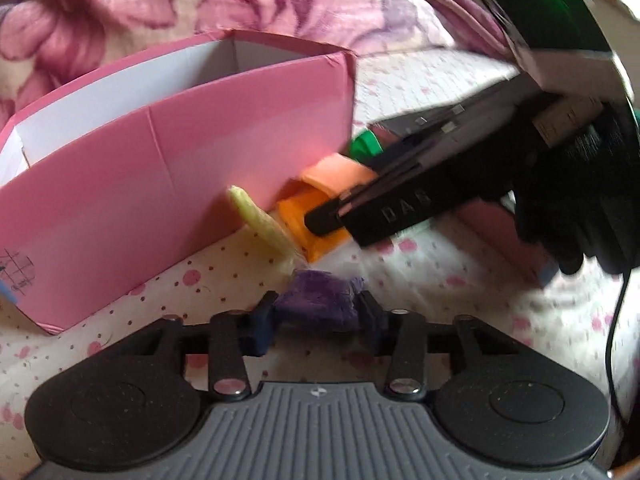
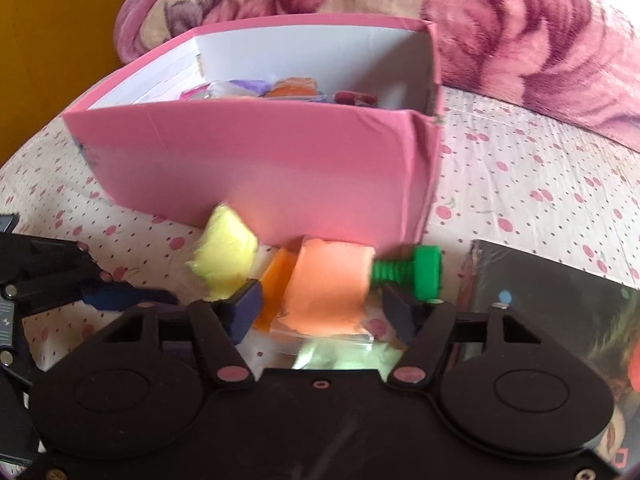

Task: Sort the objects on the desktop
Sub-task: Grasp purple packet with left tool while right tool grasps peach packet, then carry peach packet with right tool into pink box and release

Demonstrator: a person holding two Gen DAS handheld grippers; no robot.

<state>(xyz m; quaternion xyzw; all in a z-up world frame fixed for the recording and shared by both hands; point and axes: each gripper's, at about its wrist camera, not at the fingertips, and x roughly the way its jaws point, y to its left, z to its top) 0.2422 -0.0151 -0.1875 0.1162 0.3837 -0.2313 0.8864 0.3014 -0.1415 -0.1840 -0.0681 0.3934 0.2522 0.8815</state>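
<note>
A pink box [image 1: 180, 168] stands on the cherry-print sheet; the right wrist view shows it [image 2: 260, 160] holding several small items. My left gripper [image 1: 318, 314] is shut on a fuzzy purple block [image 1: 316, 298] just above the sheet. My right gripper [image 2: 322, 312] is open around a peach block [image 2: 328, 284], fingers on either side, apart from it. The right gripper also shows in the left wrist view [image 1: 326, 216], over the orange blocks. A yellow block [image 2: 224, 256], a darker orange block [image 2: 276, 280] and a green plastic bolt [image 2: 416, 270] lie by the box's front wall.
A dark glossy book or card [image 2: 560, 312] lies at the right. A floral pink blanket [image 2: 520, 20] is piled behind the box. A clear packet [image 2: 340, 356] lies under the right gripper. A black cable [image 1: 616, 320] runs down the right side.
</note>
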